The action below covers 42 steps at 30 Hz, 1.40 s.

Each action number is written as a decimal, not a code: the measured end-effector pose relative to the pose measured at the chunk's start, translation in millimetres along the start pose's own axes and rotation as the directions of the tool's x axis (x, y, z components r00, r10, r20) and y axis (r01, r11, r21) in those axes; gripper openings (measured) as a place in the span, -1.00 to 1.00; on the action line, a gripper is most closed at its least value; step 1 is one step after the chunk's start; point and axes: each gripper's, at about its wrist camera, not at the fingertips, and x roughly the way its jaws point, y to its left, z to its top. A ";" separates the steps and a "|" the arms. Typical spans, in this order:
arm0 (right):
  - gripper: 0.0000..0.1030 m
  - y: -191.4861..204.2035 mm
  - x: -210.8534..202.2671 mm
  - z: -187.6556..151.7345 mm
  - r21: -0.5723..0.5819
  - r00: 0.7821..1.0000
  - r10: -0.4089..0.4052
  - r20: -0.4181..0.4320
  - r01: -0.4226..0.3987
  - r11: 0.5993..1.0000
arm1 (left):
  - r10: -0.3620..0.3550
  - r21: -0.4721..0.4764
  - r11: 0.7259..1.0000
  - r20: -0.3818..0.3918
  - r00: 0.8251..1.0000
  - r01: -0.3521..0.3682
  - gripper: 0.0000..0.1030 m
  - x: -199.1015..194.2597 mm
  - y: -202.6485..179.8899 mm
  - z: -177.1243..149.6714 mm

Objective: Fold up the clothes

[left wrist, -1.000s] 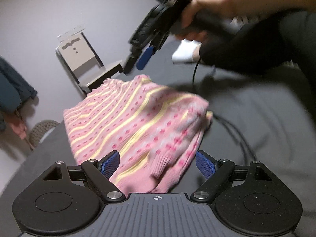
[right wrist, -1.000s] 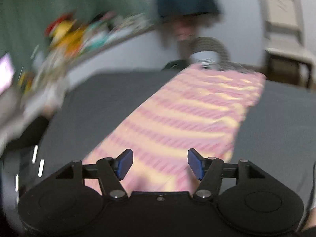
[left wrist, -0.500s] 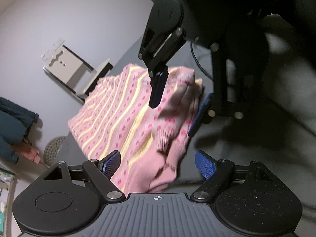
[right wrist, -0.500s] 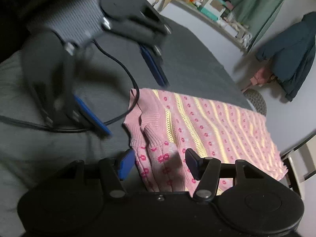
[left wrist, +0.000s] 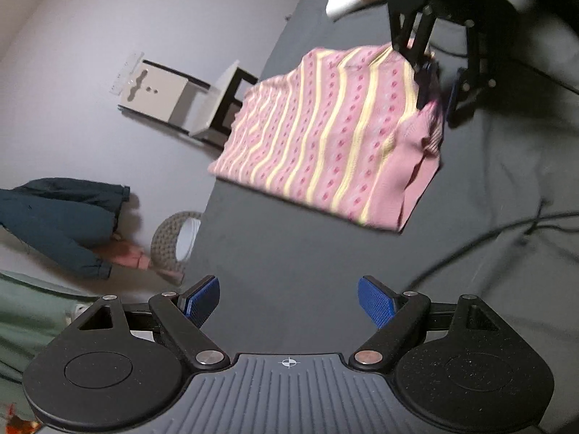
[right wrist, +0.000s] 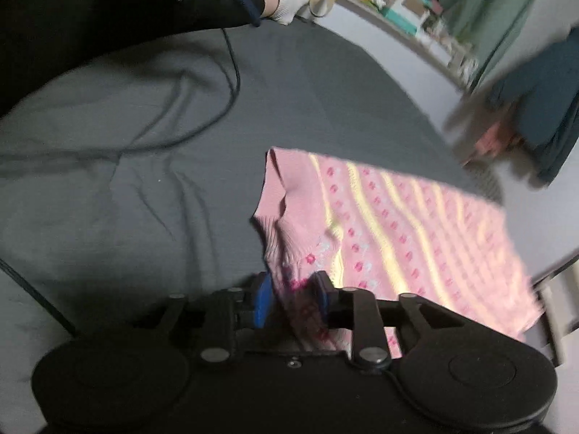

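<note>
Where folded, pink sweater (left wrist: 325, 133), yellow stripes

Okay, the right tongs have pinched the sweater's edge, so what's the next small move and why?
Probably lift that edge and carry it across the sweater to fold it. The right tongs are closed on the ribbed edge, the sweater lies flat on the dark sheet, and the left tongs are open and empty.

plain pale wall (left wrist: 108, 18), dark grey bedsheet (left wrist: 289, 246) a bit wrinkled, white chair (left wrist: 181, 97) against the wall, dark blue jacket (left wrist: 54, 224) hanging up, woven basket (left wrist: 173, 242) on the floor, green curtain (right wrist: 488, 3), cluttered shelf (right wrist: 391, 3), dim indoor light
</note>
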 end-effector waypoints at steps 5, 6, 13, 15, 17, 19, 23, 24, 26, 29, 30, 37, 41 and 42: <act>-0.24 25.1 19.3 22.3 -0.096 0.993 -0.089 -0.078 0.081 0.992 | -0.129 0.026 0.992 0.144 0.981 0.127 0.64 8.9 -25.9 18.8; -0.26 25.5 23.9 27.8 -0.090 0.991 -0.095 -0.089 0.087 0.992 | -0.167 0.023 0.986 0.180 0.969 0.165 0.64 13.4 -36.8 24.1; -0.73 11.1 19.8 17.5 0.010 0.997 -0.015 -0.081 0.016 1.000 | -0.336 0.058 0.940 0.317 0.887 0.335 0.64 54.7 -65.0 56.3; -0.74 8.5 21.3 14.0 0.023 0.998 -0.002 -0.069 0.003 1.000 | -0.371 0.076 0.927 0.326 0.870 0.367 0.63 63.2 -60.0 58.5; -0.74 5.7 20.0 10.4 0.041 0.999 0.009 -0.053 -0.007 0.999 | -0.404 0.104 0.914 0.303 0.863 0.391 0.63 69.0 -54.4 58.4; -0.73 3.9 17.8 6.1 0.046 0.999 0.018 -0.038 -0.017 0.999 | -0.407 0.160 0.913 0.268 0.873 0.376 0.47 70.3 -54.6 57.2; -0.73 -1.1 13.7 -0.7 0.061 0.999 0.049 0.000 -0.049 0.997 | -0.391 0.258 0.907 0.217 0.895 0.333 -0.08 71.6 -62.4 55.2; -0.73 -1.9 13.3 -1.6 0.064 0.999 0.051 0.003 -0.051 0.997 | -0.378 0.276 0.908 0.216 0.900 0.315 -0.13 71.1 -65.6 54.7; -0.73 -0.9 13.6 -1.9 0.049 0.999 0.047 0.003 -0.047 0.998 | -0.365 0.307 0.904 0.186 0.912 0.299 -0.16 76.2 -68.8 54.6; -0.72 -0.3 13.9 -1.9 0.040 0.999 0.045 0.001 -0.045 0.998 | -0.361 0.359 0.889 0.168 0.917 0.284 -0.31 81.0 -76.2 56.6; -0.72 -0.2 14.9 -1.0 0.042 0.999 0.046 0.001 -0.046 0.998 | -0.363 0.367 0.886 0.168 0.916 0.284 -0.32 81.5 -77.8 58.7; -0.66 3.0 15.4 0.6 0.045 0.999 0.042 0.004 -0.042 0.998 | -0.356 0.430 0.859 0.112 0.928 0.278 -0.84 84.4 -88.3 64.6; -0.48 6.7 13.1 2.6 0.032 1.000 0.011 0.007 -0.011 0.999 | -0.353 0.415 0.865 0.100 0.930 0.283 -0.90 82.3 -85.7 57.4; -0.40 7.1 12.1 3.4 0.030 1.000 0.004 0.008 -0.004 1.000 | -0.354 0.414 0.865 0.101 0.930 0.284 -0.91 80.8 -85.7 54.8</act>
